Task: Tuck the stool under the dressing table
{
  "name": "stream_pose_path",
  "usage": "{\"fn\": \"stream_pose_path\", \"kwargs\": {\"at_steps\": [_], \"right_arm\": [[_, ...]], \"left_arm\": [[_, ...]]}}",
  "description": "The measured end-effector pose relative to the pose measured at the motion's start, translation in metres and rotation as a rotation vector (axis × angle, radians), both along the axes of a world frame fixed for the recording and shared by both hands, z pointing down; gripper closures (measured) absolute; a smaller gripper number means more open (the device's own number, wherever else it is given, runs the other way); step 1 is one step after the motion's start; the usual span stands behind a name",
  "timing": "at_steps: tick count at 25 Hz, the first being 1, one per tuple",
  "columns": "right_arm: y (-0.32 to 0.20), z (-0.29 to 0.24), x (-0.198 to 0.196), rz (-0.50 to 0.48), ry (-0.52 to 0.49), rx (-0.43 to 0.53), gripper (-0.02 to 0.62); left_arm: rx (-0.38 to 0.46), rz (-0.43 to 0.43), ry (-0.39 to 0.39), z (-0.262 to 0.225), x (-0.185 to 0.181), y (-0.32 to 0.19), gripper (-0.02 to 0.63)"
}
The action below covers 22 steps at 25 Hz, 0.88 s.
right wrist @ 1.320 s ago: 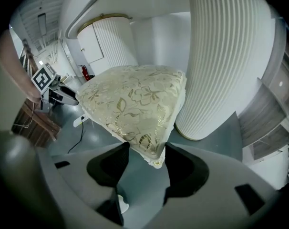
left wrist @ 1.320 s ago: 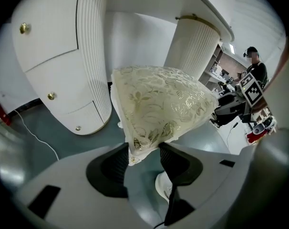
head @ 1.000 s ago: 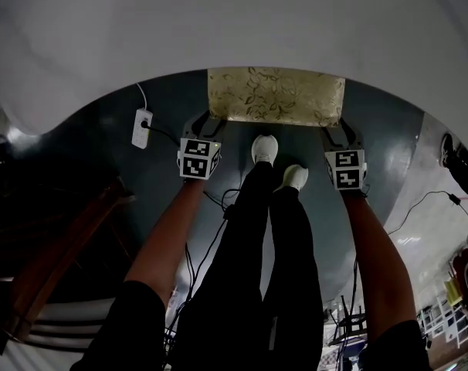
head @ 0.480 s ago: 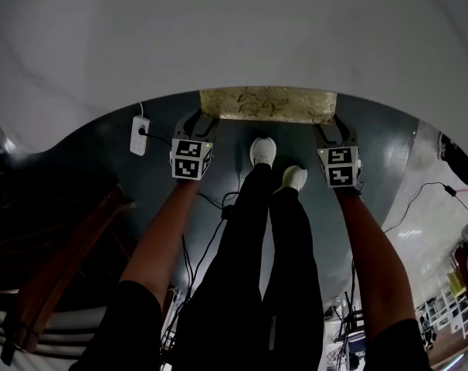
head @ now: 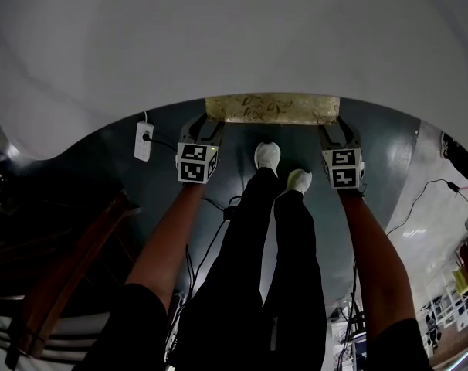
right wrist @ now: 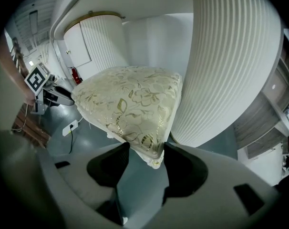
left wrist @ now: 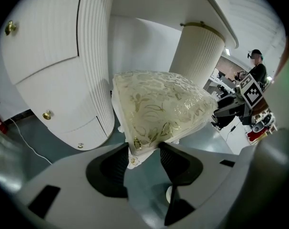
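We stand over a dark grey, glossy floor [head: 388,149] with both grippers clamped on the stool [head: 271,108]. The left gripper [left wrist: 143,151] bites the near left corner of its gold-patterned cushion. The right gripper [right wrist: 142,152] bites the near right corner, and each pair of jaws is closed narrowly on the fabric edge. From the head view only a thin strip of the seat shows. The rest lies beneath the broad white top of the dressing table [head: 234,45]. In the gripper views the stool sits in the knee space between two ribbed white pedestals [right wrist: 230,66], one close on either side, with a plain white back panel behind. The left pedestal carries curved drawer fronts with small gold knobs [left wrist: 47,114]. A white power strip [head: 144,141] lies on the floor to the left of the left gripper, with its cable trailing. Our white shoes [head: 267,155] stand between the two arms, just short of the seat. A dark wooden frame [head: 72,261] leans at lower left.
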State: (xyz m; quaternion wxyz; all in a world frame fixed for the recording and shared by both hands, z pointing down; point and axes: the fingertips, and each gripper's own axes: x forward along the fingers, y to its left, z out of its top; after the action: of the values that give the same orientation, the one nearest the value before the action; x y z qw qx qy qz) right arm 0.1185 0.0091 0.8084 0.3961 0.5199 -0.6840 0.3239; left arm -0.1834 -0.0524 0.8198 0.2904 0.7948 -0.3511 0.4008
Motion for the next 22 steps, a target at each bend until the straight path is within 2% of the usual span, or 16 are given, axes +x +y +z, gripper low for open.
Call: {"fn": "stream_pose_path", "kwargs": {"at_steps": [5, 11, 15, 22], "right_arm": [[-0.001, -0.001, -0.002, -0.030, -0.013, 0.011, 0.368], [-0.035, -0.010, 0.005, 0.013, 0.000, 0.056, 0.368], [-0.047, -0.009, 0.010, -0.004, 0.001, 0.061, 0.368], [-0.046, -0.007, 0.008, -0.022, -0.008, 0.085, 0.368]], "left_arm": [[0.009, 0.021, 0.003, -0.003, -0.002, -0.001, 0.393], [0.029, -0.035, 0.023, -0.010, 0.002, -0.025, 0.394], [0.021, 0.002, 0.019, -0.008, 0.007, -0.033, 0.388], [0.024, 0.004, -0.003, -0.007, 0.005, -0.033, 0.387]]}}
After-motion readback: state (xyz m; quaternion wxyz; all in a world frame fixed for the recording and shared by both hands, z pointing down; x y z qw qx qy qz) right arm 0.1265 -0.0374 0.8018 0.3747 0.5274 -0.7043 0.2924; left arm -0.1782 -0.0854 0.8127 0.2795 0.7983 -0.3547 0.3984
